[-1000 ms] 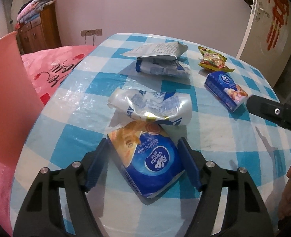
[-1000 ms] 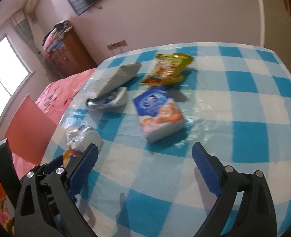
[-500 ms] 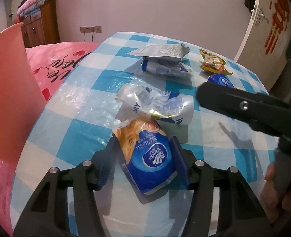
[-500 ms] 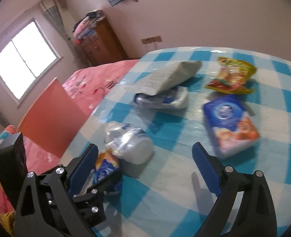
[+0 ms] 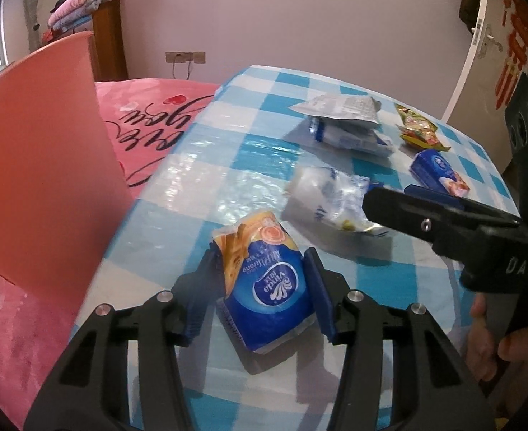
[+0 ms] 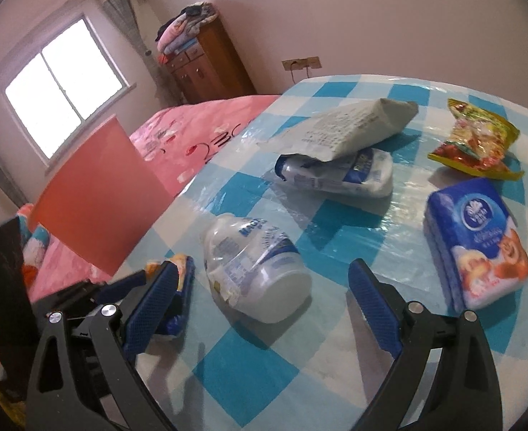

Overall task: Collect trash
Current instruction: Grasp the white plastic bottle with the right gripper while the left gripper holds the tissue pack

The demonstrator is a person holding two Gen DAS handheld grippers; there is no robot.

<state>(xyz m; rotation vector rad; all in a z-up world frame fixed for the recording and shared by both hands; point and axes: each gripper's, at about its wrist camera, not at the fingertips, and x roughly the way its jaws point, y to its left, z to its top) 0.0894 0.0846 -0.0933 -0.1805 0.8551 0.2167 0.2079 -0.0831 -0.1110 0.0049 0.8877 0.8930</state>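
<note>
Lower centre, the left gripper (image 5: 264, 276) has just closed on the blue tissue pack (image 5: 267, 287); the right gripper (image 6: 264, 287), lower frame, gapes empty around the crumpled bottle (image 6: 253, 269), next for the pink bin (image 5: 37, 179).

A blue-and-white check is shown on the tablecloth (image 5: 206, 165). The pack (image 5: 267, 287) is coloured blue and orange, the bin (image 5: 37, 179) salmon pink, the bedspread (image 5: 149, 115) pink with black lettering, the snack bag (image 6: 479, 143) yellow and red.
</note>
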